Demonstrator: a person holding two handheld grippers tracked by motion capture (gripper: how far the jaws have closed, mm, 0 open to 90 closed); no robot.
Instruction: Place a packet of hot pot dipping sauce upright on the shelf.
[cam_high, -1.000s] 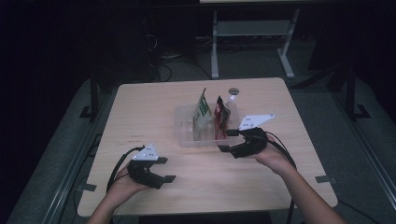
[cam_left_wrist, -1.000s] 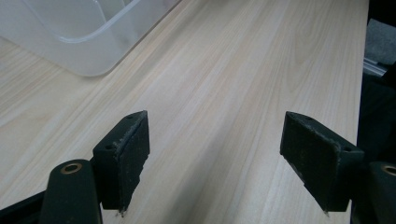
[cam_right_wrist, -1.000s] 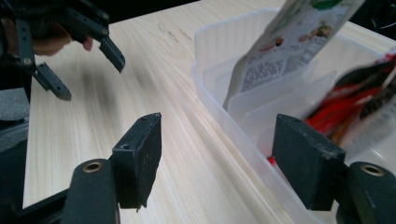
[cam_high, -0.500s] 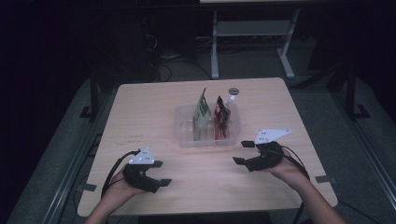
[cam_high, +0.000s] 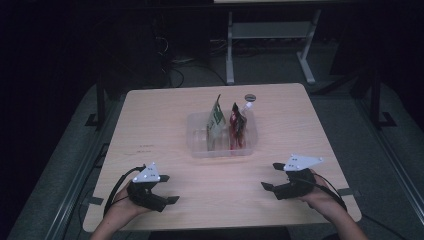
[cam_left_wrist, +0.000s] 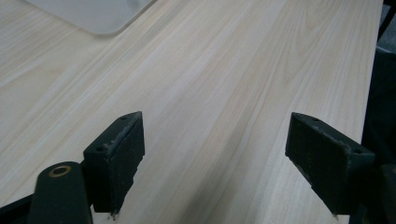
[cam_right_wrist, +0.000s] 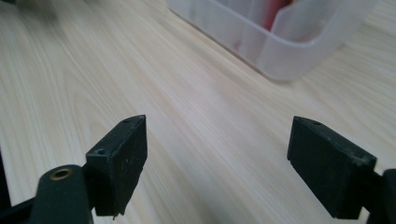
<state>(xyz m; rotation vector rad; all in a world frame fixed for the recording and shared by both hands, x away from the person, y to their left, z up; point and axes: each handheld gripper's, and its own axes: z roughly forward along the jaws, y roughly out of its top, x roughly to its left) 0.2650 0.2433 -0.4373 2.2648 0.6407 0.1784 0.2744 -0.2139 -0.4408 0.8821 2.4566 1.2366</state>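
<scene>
While both hands rest near the table's front edge, the clear, shallow plastic tray with inner dividers sits at the middle of the pale wooden table, well ahead of both sets of fingers and held by neither. Standing upright in it are a green-and-white foil pouch and, just beside that, a red-and-dark foil pouch, each leaning in its own slot; a small round dark cap or lid lies on the wood just beyond the tray's far corner. From the right gripper view the tray's rounded corner lies ahead and to the right of the fingertips, with bare wood between. The right gripper is empty, its jaws having just been opening, nothing between them. The left gripper is likewise spread wide and empty, the tray's corner far off beyond its left finger. I'd judge the pouches light, crinkly and a bit slick, soft enough to buckle, so pinching the flat sealed top edge looks safest. The tray seems light and stiff but thin-walled, likely to slide on the smooth wood, best taken by a rim or divider.
</scene>
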